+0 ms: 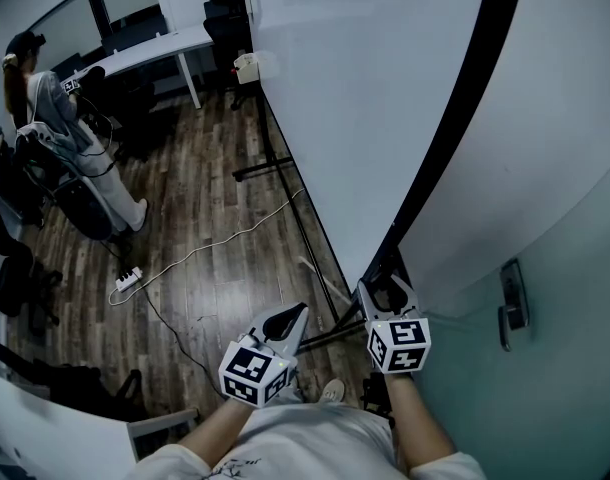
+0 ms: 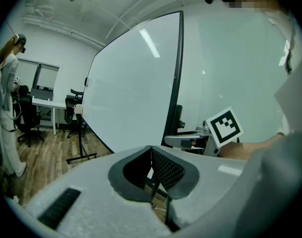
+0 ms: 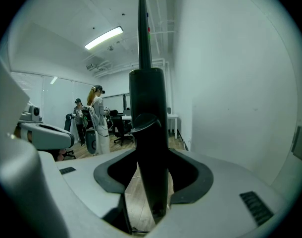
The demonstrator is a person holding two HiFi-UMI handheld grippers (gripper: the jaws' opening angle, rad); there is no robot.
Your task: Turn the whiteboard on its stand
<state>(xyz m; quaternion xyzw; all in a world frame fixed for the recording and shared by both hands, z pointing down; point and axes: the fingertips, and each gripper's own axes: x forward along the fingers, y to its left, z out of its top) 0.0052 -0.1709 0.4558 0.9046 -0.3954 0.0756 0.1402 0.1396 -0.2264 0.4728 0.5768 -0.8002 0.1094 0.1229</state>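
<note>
A white power strip (image 1: 128,280) with its cable is laid on the wood floor (image 1: 210,183), and a person (image 1: 53,108) is seen near a white table (image 1: 150,52).

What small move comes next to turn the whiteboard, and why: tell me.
Probably swing the right gripper sideways, drawing that edge round on the stand. Its jaws sit closed on the black frame of the whiteboard, while the left gripper is shut, empty and apart from it.
</note>
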